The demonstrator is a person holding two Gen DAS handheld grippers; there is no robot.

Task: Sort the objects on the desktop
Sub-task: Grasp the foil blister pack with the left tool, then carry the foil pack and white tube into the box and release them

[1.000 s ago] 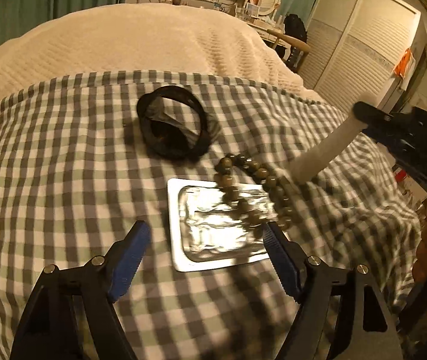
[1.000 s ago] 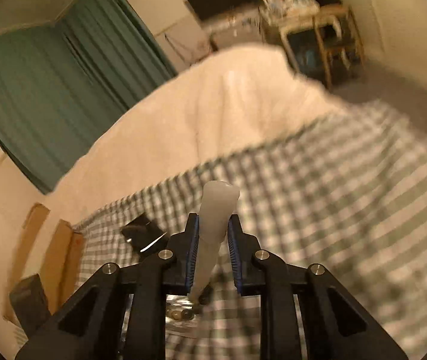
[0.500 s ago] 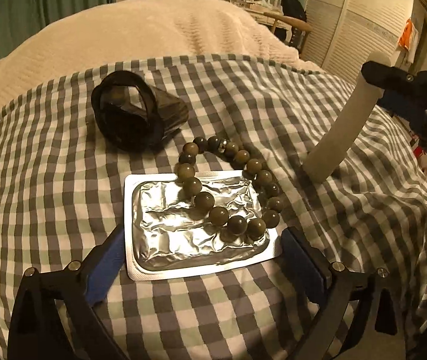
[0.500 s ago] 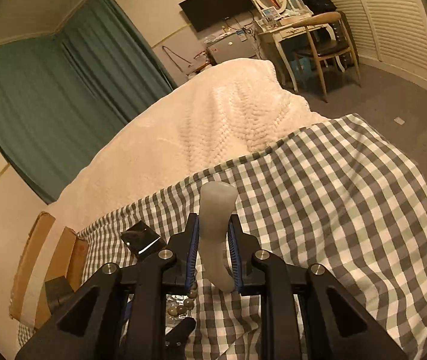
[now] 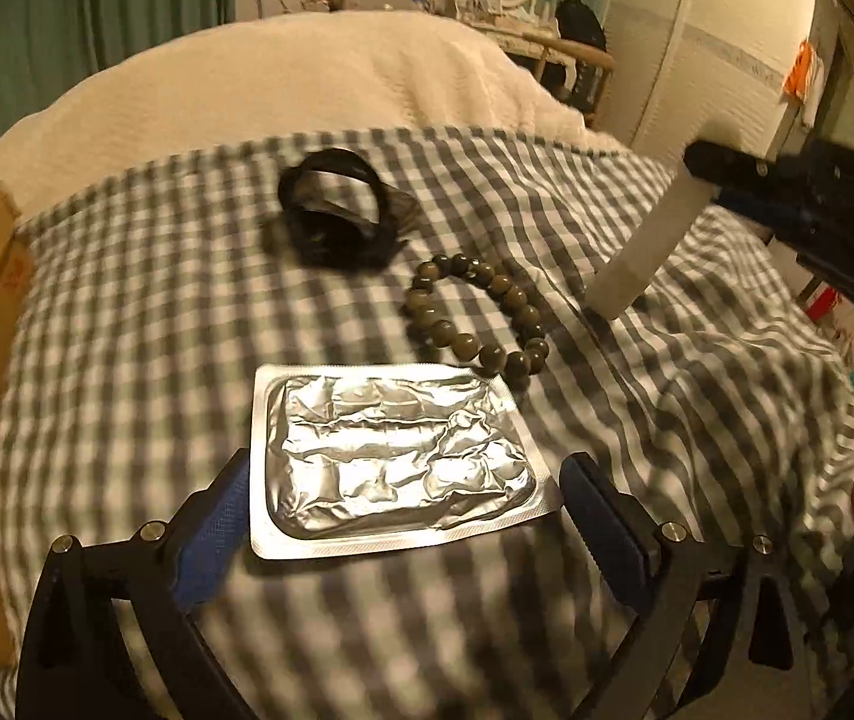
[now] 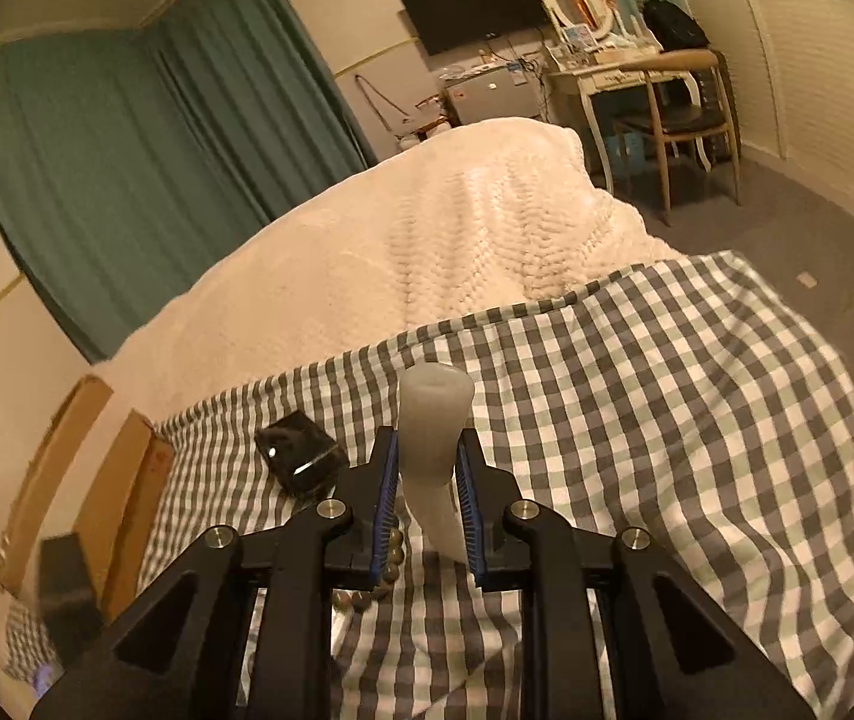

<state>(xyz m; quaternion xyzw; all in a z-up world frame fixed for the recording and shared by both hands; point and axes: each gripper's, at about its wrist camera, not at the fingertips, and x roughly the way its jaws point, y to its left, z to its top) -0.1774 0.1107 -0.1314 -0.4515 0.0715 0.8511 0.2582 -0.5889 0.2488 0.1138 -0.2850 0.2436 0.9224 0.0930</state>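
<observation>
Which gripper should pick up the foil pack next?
Left. The left gripper is open with the foil pack between its fingers; the right gripper is shut on the white tube.

The left wrist view sits low and close over the checked cloth on the bed, looking forward between the left gripper fingers toward the wardrobe wall; the foil pack fills its near field. The right wrist view looks from the other side, along the right gripper, toward the curtains and TV. Both views share the cloth, the beads, the black case and the white tube.
</observation>
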